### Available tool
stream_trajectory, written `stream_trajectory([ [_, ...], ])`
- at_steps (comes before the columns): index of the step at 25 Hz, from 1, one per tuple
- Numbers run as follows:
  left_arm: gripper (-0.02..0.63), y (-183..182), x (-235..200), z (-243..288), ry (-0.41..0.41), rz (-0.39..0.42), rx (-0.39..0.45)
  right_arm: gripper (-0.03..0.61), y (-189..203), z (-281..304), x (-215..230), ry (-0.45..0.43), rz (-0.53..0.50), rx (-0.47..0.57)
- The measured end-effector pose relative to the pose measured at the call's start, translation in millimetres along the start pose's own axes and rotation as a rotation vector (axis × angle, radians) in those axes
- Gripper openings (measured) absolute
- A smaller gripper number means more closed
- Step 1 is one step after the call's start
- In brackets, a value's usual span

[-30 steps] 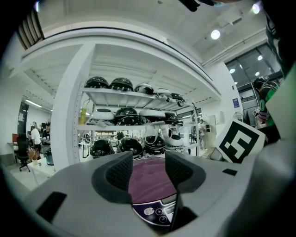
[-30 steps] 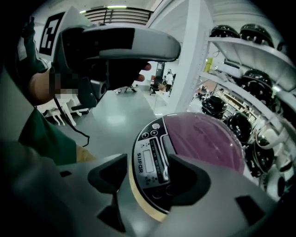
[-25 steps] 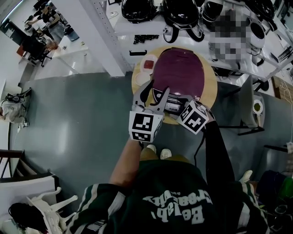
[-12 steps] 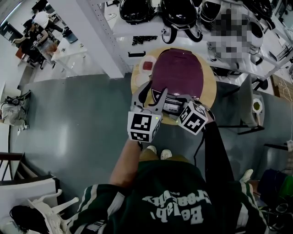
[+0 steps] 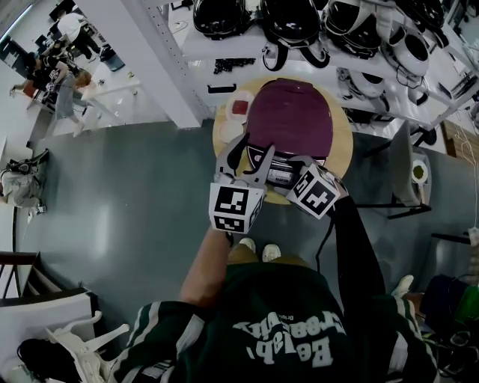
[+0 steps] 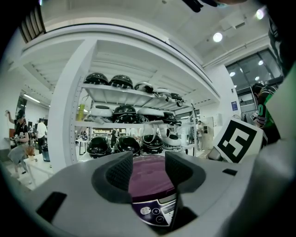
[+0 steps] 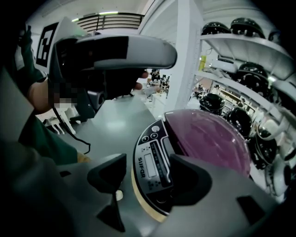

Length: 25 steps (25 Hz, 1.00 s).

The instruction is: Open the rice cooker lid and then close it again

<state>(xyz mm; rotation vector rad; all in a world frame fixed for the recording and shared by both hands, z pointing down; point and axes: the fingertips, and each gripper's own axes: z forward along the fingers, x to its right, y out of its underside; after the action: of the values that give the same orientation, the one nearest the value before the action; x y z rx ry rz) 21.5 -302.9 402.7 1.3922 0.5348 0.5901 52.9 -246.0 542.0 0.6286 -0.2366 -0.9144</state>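
Purple rice cooker (image 5: 290, 120), one; grippers (image 6: 149, 169) (image 7: 147, 178), two

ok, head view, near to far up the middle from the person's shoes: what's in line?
shoes → round wooden table, near rim → rice cooker control panel → purple lid, closed → white shelf → black helmets

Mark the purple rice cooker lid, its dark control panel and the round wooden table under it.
Purple rice cooker lid (image 5: 290, 120), head view, centre of the lid's top.
Dark control panel (image 7: 149, 163), right gripper view, on its display window.
Round wooden table (image 5: 343, 142), head view, bare right rim.
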Motion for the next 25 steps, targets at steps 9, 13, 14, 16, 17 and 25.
stream_trajectory([
  [9,0.209,-1.2,-5.7,0.8,-0.015,-0.006,0.009,0.291,-0.2,-2.0,1.2,-0.001,0.024,0.022],
  [13,0.208,-0.8,-8.1,0.3,-0.018,-0.008,0.009,0.291,-1.3,-1.9,1.3,0.003,0.024,0.032],
  [14,0.209,-0.9,-8.5,0.6,-0.018,-0.008,0.009,0.291,-1.3,-1.8,1.5,0.002,0.026,0.030],
  [16,0.209,-1.0,-9.0,1.5,-0.018,-0.009,0.008,0.291,-1.6,-1.0,3.4,0.005,0.041,0.027],
  [17,0.209,-0.9,-9.1,1.9,-0.018,-0.009,0.007,0.296,-1.9,-0.3,4.9,0.008,0.046,0.026],
  [25,0.209,0.7,-12.0,4.5,-0.017,-0.009,-0.001,0.279,-1.9,-0.2,5.1,0.005,0.048,0.020],
])
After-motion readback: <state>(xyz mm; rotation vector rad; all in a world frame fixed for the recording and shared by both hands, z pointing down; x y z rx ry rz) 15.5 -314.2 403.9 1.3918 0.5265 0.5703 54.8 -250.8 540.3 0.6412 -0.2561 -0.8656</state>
